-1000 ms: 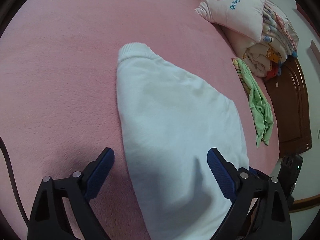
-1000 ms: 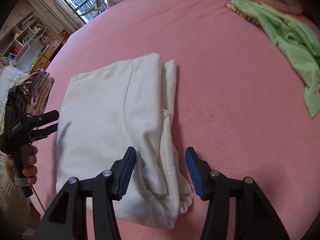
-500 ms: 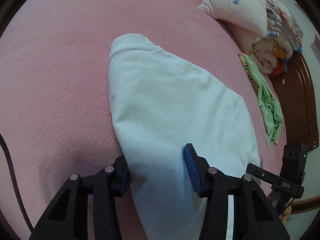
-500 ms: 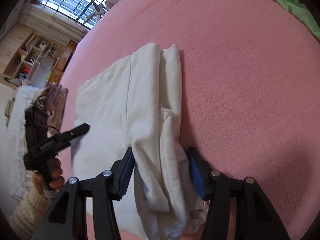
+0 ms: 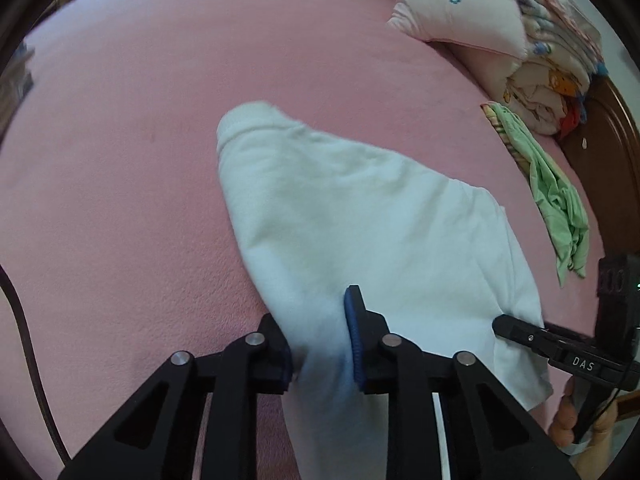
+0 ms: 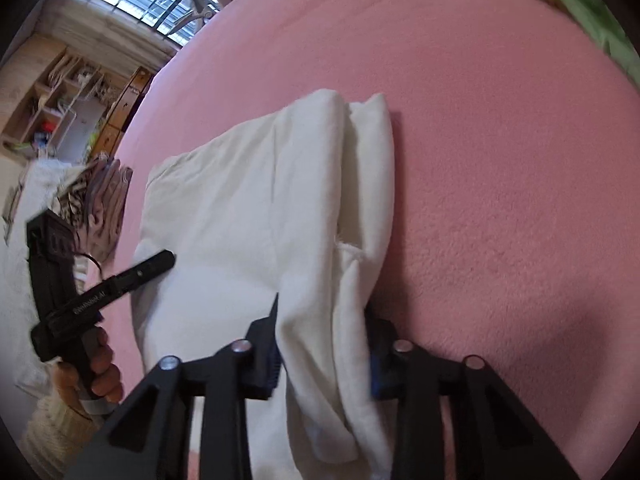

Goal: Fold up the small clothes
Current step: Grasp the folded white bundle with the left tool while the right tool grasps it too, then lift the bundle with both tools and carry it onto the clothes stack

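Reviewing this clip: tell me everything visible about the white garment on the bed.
The white garment is soft, fleecy-looking cloth, already folded into a long layered shape with a ribbed cuff or hem at its far end. It lies on the pink bedspread. The left tongs and right tongs have just closed, each pinching a near edge; at the right tongs the layers bunch and hang in folds.
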A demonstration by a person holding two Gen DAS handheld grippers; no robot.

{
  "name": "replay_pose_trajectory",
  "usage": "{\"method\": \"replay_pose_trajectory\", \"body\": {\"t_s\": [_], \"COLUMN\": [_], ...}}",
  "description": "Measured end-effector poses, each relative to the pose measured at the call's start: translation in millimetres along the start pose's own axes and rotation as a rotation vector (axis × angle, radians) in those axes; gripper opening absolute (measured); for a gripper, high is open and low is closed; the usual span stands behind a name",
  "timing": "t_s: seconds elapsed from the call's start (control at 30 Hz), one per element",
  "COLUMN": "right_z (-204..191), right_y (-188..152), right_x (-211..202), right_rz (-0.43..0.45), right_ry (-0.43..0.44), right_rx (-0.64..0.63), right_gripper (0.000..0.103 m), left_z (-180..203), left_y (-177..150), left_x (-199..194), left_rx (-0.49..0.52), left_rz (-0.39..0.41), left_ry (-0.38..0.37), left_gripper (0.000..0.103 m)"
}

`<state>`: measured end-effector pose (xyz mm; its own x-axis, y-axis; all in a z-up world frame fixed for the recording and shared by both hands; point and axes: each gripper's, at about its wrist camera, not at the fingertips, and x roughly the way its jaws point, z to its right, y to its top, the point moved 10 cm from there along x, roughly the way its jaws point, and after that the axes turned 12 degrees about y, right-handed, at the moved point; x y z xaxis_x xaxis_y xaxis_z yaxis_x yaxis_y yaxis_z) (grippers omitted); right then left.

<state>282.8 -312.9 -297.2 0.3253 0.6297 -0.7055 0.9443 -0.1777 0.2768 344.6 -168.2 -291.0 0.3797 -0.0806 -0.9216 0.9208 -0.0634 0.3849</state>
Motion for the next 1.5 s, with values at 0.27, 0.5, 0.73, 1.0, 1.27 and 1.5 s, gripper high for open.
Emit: {"method": "replay_pose_trajectory", "body": {"t_s": [0.27,0.5,0.73,1.0,1.27,1.5], "right_z": [-52,-130,-256,-430,-567,-604], "right_y": [0,1,17,66,142,193], "right_x": [-41,-67,-54,5,107,220], "right_rz": [0.076,0.140,0.179,0.210,0.238,0.180], "right_ry": [-0.086,-0.069,0.022,0.164,0.250,0.303], "right_rx": [-0.148,-0.242,-0.353,-0.431,-0.360,-0.209], "right_gripper": [0.022,0.022,0.022,0.022,0.022,0.022], "left_z": [6,-40,-152,-327,-507,-615], "left_y": [10,15,34,101,204,294], "left_x": [-78,-157,-252,-363,-401,-331], "left_rx": [0.066,0.035,-0.017,-0.050,-0.100,-0.155], "left_rz": [0.131,0.216,0.308,0.418,0.451,0.371], "left_ry": [0.032,0.047,0.128,0.304,0.473,0.528], "left_gripper": [0.015,0.015,0.015,0.015,0.015,0.015]}}
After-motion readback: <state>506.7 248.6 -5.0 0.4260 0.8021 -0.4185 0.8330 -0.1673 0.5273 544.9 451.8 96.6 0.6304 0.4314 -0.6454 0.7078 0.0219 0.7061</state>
